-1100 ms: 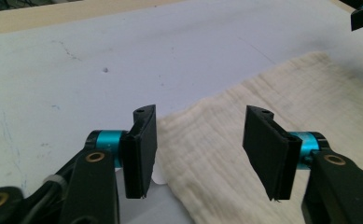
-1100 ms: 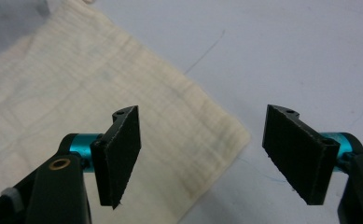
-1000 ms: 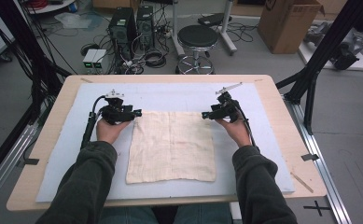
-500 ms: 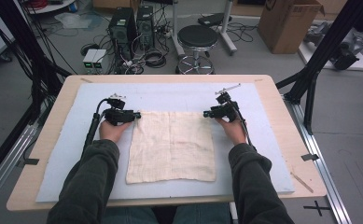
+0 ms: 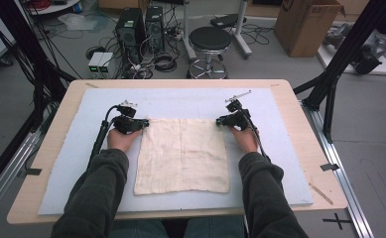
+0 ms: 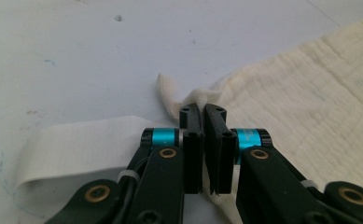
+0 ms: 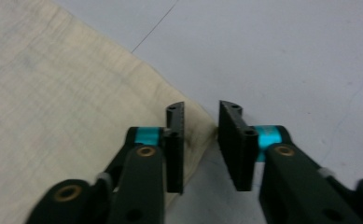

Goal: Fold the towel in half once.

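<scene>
A cream cloth (image 5: 183, 153) lies flat on a pale blue mat (image 5: 180, 99). My left gripper (image 5: 143, 124) is at the cloth's far left corner. In the left gripper view its jaws (image 6: 203, 109) have just been closing and now pinch a bunched tip of the cloth (image 6: 310, 93). At the far right corner is my right gripper (image 5: 220, 120). In the right gripper view its jaws (image 7: 201, 109) have also just been closing, but a gap still shows. The corner of the cloth (image 7: 53, 84) lies in that gap, and the pads do not press on it.
The mat rests on a wooden table (image 5: 299, 109). A white strip (image 6: 76, 144) lies on the mat by my left gripper. A thin wooden stick (image 5: 321, 193) sits near the table's right edge. Beyond the table stand a stool (image 5: 210, 39), computers (image 5: 138, 25) and a cardboard box (image 5: 307, 25).
Both grippers have settled at the cloth's far corners and their jaws have narrowed. The left one has taken hold of its corner. The cloth has stayed flat.
</scene>
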`<state>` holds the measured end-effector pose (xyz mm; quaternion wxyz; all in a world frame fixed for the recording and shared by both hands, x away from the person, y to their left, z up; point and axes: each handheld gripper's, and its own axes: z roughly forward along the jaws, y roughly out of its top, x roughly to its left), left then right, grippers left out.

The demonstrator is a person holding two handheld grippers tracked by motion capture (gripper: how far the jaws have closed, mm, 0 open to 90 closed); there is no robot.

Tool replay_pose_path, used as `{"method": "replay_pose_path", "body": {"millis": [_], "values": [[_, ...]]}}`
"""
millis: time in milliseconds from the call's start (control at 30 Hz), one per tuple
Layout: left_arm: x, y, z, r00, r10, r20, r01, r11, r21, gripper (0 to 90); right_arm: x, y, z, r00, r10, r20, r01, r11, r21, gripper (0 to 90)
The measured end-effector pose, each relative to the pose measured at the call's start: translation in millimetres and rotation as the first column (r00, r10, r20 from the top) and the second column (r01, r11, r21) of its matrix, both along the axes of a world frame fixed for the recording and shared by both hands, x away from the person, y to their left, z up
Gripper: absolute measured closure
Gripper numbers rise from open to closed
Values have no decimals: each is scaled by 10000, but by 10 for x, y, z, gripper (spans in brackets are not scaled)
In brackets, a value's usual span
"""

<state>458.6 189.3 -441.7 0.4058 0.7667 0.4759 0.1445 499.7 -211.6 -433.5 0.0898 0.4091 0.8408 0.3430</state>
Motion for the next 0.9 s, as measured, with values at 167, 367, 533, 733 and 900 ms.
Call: {"method": "replay_pose_path", "body": {"millis": [167,367,533,733,900], "values": [[-25,40,55,9999,-116,60,117,9999,-89,866,-22,10,29,9993,359,-102,-358,9993,120,851],[-58,76,143,9992,-114,387,127,9993,-341,868,-54,-17,119,9988,468,162,-474,9982,372,852],[-85,77,181,9984,-265,490,282,9991,-332,869,-84,-39,169,9980,610,170,-618,9969,486,852],[-129,98,240,9961,-564,675,593,9974,-407,868,-124,-86,241,9958,873,264,-892,9926,820,852],[-183,98,289,9927,-744,948,797,9954,-539,868,-159,-110,307,9938,1024,441,-1067,9882,1100,852]]}}
